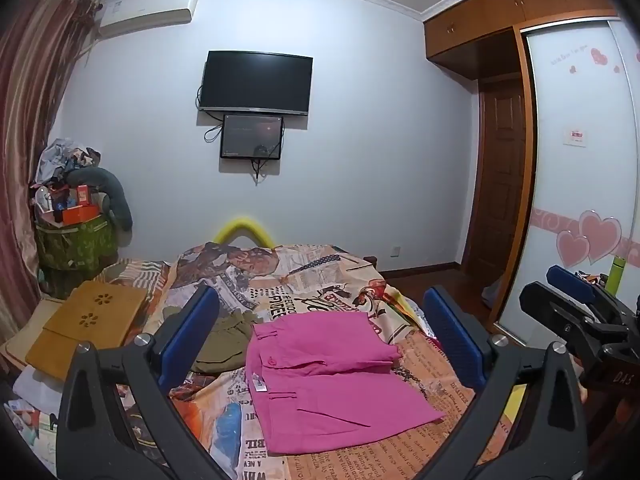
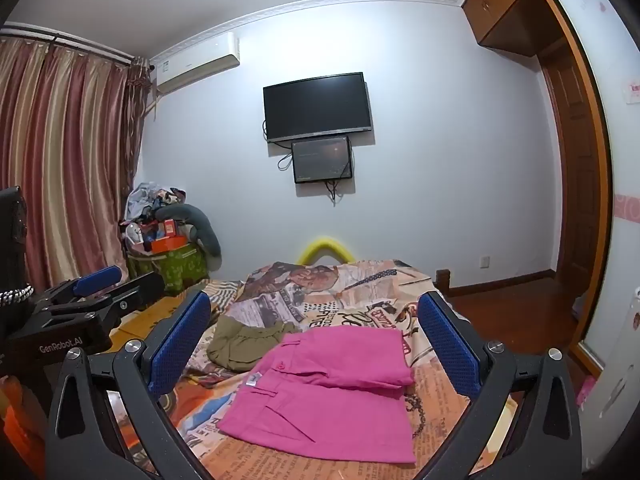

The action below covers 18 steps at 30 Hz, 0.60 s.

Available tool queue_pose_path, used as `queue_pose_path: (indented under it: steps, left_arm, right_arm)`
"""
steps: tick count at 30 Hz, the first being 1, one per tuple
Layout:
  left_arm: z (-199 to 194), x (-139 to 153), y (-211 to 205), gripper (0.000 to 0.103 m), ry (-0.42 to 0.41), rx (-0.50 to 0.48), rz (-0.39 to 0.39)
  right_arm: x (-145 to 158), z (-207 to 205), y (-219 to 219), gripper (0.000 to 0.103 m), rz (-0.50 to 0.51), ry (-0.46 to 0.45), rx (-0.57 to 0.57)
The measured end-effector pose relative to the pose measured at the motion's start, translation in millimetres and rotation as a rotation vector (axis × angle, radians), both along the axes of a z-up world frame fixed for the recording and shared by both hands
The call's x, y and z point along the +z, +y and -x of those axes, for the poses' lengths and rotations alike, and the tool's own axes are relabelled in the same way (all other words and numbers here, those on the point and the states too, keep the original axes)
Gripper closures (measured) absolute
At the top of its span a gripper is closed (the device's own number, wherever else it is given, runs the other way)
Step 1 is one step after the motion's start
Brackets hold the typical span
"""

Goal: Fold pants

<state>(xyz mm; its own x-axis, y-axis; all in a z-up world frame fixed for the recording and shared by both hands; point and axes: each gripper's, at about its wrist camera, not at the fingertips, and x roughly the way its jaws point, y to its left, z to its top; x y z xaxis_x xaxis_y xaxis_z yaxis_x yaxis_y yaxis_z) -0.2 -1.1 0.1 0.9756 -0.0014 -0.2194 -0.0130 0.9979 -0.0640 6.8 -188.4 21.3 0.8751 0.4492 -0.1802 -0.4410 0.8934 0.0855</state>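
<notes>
Pink pants lie folded into a flat packet on the newspaper-print bedspread, waistband to the left. In the right wrist view the pink pants sit in the same spot below and between the fingers. My left gripper hangs above the bed, open, blue pads wide apart with nothing between them. My right gripper is likewise open and empty, held above the pants. Each gripper shows at the edge of the other's view: the right gripper at far right, the left gripper at far left.
An olive garment lies crumpled just left of the pants. A wooden lap tray sits at the bed's left side. A cluttered green basket stands by the curtain. A wardrobe and door flank the right.
</notes>
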Motion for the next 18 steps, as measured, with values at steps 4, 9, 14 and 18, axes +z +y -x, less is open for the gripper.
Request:
queue_pose_path:
  steps: [4, 9, 14, 18]
  left_arm:
    - [4.6, 0.8, 1.0, 0.000, -0.016, 0.004, 0.002]
    - [2.9, -3.2, 2.1, 0.000, -0.012, 0.007, 0.003]
    - [1.9, 0.3, 1.2, 0.000, -0.013, 0.008, 0.000]
    - [1.4, 0.3, -1.9, 0.000, -0.018, 0.014, -0.014]
  right_arm:
    - [0.2, 0.0, 0.2, 0.000, -0.002, 0.003, 0.000]
    - [0.2, -0.5, -0.8, 0.000, -0.007, 0.005, 0.000]
    - [-1.2, -1.9, -0.9, 0.000, -0.007, 0.006, 0.000]
    - [-0.7, -1.0, -1.3, 0.000, -0.007, 0.004, 0.001]
